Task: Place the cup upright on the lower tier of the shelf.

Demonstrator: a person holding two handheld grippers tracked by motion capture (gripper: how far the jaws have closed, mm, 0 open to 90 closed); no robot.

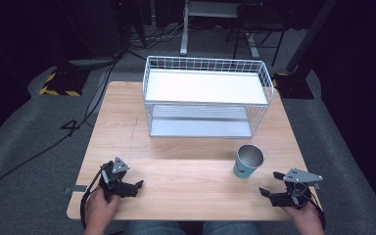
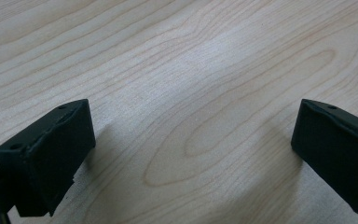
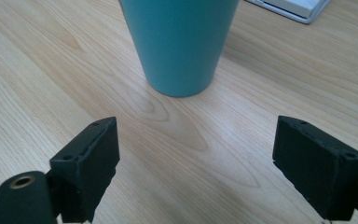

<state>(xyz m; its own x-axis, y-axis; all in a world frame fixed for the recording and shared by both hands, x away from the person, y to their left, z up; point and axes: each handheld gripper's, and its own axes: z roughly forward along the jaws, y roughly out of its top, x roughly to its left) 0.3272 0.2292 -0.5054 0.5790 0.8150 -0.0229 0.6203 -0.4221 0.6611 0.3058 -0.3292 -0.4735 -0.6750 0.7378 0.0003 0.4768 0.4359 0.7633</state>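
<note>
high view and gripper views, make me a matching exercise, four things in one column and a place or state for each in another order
Things:
1. teal cup
2. white wire rack
3. left gripper
4. right gripper

Places or states:
A. far middle of the wooden table, both shelves bare
B. open, near left edge, over bare wood
C. upright, in front of the rack's right end
D. open, near right corner, jaws aimed at the cup

Pairs: 1-C, 2-A, 3-B, 4-D

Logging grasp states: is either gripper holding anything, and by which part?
Nothing is held. The left gripper and right gripper are open over bare table; the cup stands free.
</note>
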